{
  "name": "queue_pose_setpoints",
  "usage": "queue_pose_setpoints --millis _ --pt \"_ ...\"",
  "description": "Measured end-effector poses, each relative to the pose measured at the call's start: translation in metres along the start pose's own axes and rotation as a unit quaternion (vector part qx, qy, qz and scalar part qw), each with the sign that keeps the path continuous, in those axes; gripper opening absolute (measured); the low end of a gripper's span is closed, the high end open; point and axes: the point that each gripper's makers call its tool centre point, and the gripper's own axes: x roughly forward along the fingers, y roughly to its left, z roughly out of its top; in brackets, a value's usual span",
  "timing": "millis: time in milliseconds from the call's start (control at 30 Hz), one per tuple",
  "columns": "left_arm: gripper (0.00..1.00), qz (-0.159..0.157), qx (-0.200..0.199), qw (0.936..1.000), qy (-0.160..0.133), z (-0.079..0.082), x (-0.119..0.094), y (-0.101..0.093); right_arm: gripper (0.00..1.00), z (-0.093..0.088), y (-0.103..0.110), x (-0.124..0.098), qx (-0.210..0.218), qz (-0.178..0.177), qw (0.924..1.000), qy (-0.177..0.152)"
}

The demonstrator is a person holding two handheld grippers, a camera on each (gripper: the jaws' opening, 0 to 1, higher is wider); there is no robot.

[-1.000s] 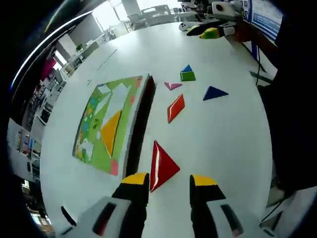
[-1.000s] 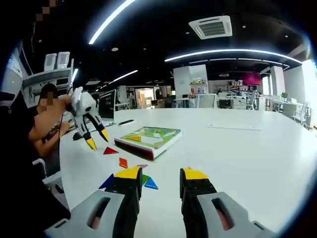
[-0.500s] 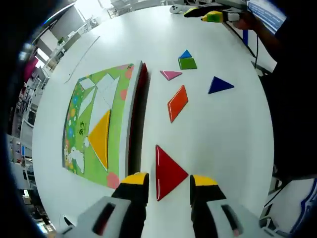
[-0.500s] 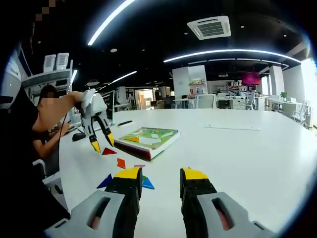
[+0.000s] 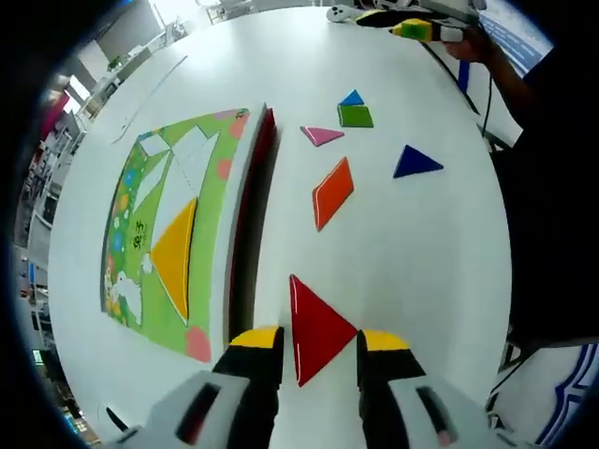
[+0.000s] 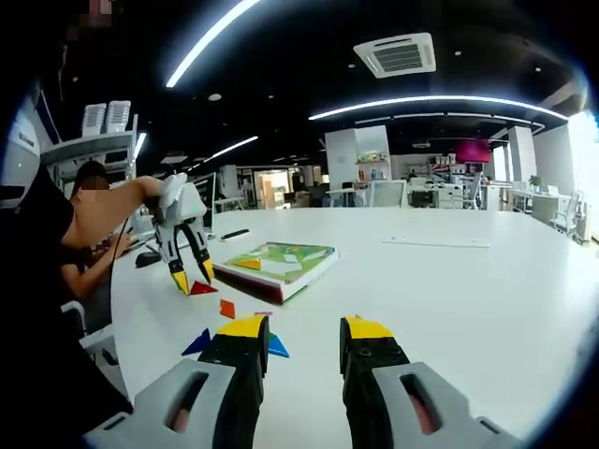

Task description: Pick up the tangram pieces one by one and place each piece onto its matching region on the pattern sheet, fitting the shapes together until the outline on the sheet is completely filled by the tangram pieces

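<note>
The red triangle [image 5: 318,327] lies flat on the white table, between the yellow fingertips of my open left gripper [image 5: 316,341]. Beside it stands the green pattern sheet [image 5: 140,196] on its raised board, with a yellow triangle [image 5: 173,257] lying on it. Loose on the table are an orange parallelogram [image 5: 332,192], a pink triangle [image 5: 321,136], a green square [image 5: 355,116], a light blue triangle [image 5: 352,98] and a dark blue triangle [image 5: 413,162]. In the right gripper view, the left gripper [image 6: 189,279] points down at the red triangle [image 6: 202,288]. My right gripper [image 6: 304,335] is open, held above the table, nothing in it.
The board [image 6: 276,259] has a dark red side edge close to the red triangle. The table's edge [image 5: 501,243] runs along the right, with a person's dark clothing beyond it. Office desks and chairs stand far behind.
The left gripper has come down and closer to the red triangle, whose tip now sits between its fingertips. The right gripper has stayed still.
</note>
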Motion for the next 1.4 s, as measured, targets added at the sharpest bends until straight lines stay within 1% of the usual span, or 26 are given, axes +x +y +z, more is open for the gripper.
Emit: queue_pose_setpoints --millis 33,67,133,233,333,400,467,567,633,700,733,767,833,967,1000,1033,1100,1167,1200,1267,1400 --pt "0.29 -0.005 -0.002 1.0 0.001 0.0 0.0 -0.003 0.32 -0.001 0.0 0.0 0.001 -0.001 1.0 0.003" --pt "0.29 -0.002 -0.001 1.0 0.0 -0.001 0.0 -0.003 0.32 0.0 0.0 0.001 0.001 0.001 1.0 0.002" --pt "0.29 -0.001 -0.014 0.9999 -0.004 -0.002 0.0 -0.002 0.32 0.003 -0.001 0.001 -0.001 0.001 1.0 -0.001" --pt "0.29 0.003 -0.019 0.9997 -0.012 -0.003 -0.001 -0.003 0.32 0.005 0.0 0.003 -0.006 0.002 1.0 -0.004" --pt "0.28 0.004 -0.012 0.9997 -0.019 -0.002 -0.003 -0.004 0.32 0.002 0.003 0.005 -0.003 0.007 1.0 -0.002" --pt "0.28 -0.001 -0.007 0.9995 -0.031 0.002 -0.007 -0.006 0.32 0.0 0.004 0.005 0.0 0.009 1.0 0.002" --pt "0.28 0.0 0.002 0.999 -0.045 0.009 -0.016 -0.005 0.32 0.0 0.004 0.004 -0.001 0.013 0.9999 0.001" --pt "0.28 0.006 0.017 0.9976 -0.067 0.023 -0.035 0.0 0.32 0.002 -0.003 0.002 -0.004 0.004 1.0 -0.001" --pt "0.28 0.02 0.026 0.9956 -0.088 0.036 -0.05 0.009 0.32 0.003 -0.005 -0.001 -0.002 0.002 1.0 -0.007" --pt "0.28 0.035 0.038 0.9935 -0.101 0.048 -0.06 0.02 0.32 0.003 -0.003 -0.001 0.003 0.005 1.0 -0.007" --pt "0.28 0.045 0.063 0.991 -0.109 0.058 -0.066 0.028 0.32 0.002 0.0 -0.001 0.004 0.011 0.9999 -0.006" --pt "0.28 0.045 0.066 0.9906 -0.111 0.064 -0.068 0.032 0.32 0.002 0.003 0.0 0.002 0.016 0.9999 -0.006" --pt "0.28 0.05 0.07 0.9896 -0.116 0.08 -0.07 0.046 0.32 0.003 0.004 0.001 0.0 0.019 0.9998 -0.005" --pt "0.28 0.059 0.083 0.9882 -0.114 0.106 -0.063 0.075 0.32 0.004 0.003 0.003 0.001 0.018 0.9998 -0.008" --pt "0.28 0.057 0.095 0.9883 -0.105 0.109 -0.059 0.082 0.32 0.004 0.003 0.003 0.001 0.019 0.9998 -0.008" --pt "0.28 0.055 0.099 0.9884 -0.1 0.114 -0.054 0.088 0.32 0.002 0.002 0.003 0.001 0.019 0.9998 -0.007" --pt "0.28 0.048 0.097 0.9896 -0.095 0.122 -0.042 0.102 0.32 -0.002 0.0 0.003 0.004 0.018 0.9998 -0.003" --pt "0.28 0.038 0.1 0.9904 -0.088 0.125 -0.032 0.107 0.32 -0.004 -0.002 0.002 0.008 0.017 0.9998 -0.001" --pt "0.28 0.035 0.099 0.9916 -0.075 0.123 -0.025 0.111 0.32 -0.005 -0.004 0.001 0.012 0.017 0.9998 -0.001" --pt "0.28 0.032 0.097 0.9928 -0.063 0.121 -0.019 0.115 0.32 -0.007 -0.007 0.001 0.015 0.018 0.9997 0.0" --pt "0.28 0.03 0.093 0.9932 -0.064 0.12 -0.016 0.118 0.32 -0.011 -0.015 0.003 0.02 0.011 0.9997 0.002"
